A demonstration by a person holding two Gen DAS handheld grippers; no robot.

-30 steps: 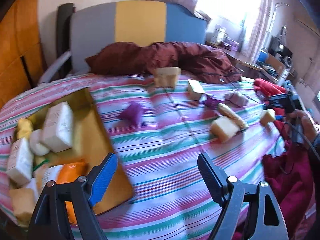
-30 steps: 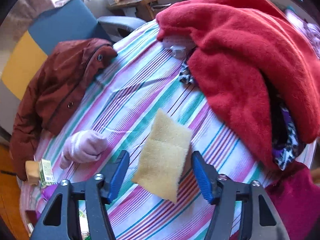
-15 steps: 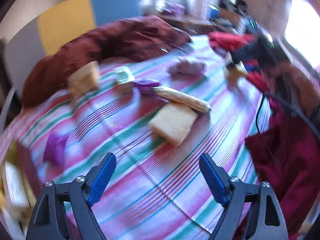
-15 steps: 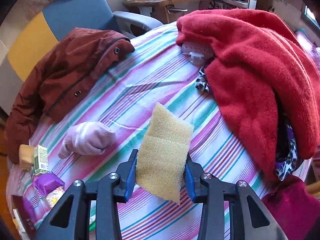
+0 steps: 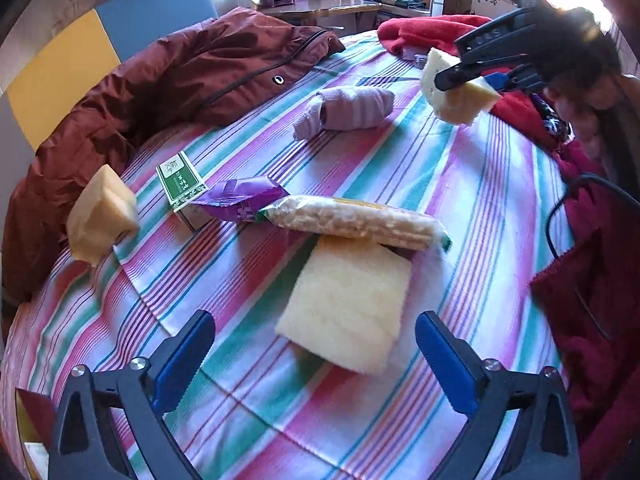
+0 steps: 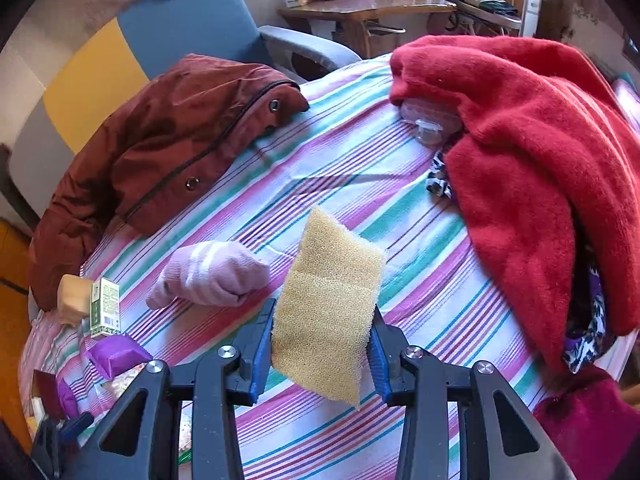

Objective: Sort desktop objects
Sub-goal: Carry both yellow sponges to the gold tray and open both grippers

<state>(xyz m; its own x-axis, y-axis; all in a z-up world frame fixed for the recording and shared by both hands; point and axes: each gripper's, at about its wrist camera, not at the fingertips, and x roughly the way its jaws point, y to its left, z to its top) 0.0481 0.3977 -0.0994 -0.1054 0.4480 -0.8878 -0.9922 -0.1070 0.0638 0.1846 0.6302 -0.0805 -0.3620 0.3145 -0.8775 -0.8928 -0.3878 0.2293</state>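
Right tool (image 6: 318,350) newly clamped on sponge (image 6: 328,300)

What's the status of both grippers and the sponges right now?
Right gripper shut on a yellow sponge, lifted. Left gripper open above the flat sponge. Snack packet overlaps its far edge.

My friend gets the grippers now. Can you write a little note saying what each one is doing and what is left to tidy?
Right gripper: shut on a yellow sponge, lifted off the striped cloth.
Left gripper: open, empty, jaws have just been opening; pointing down over a flat sponge.
On the cloth: another sponge at the left edge, green box, purple packet, long snack bag, rolled sock.
Done: one sponge picked up.
Left: put it away, then sort everything else.
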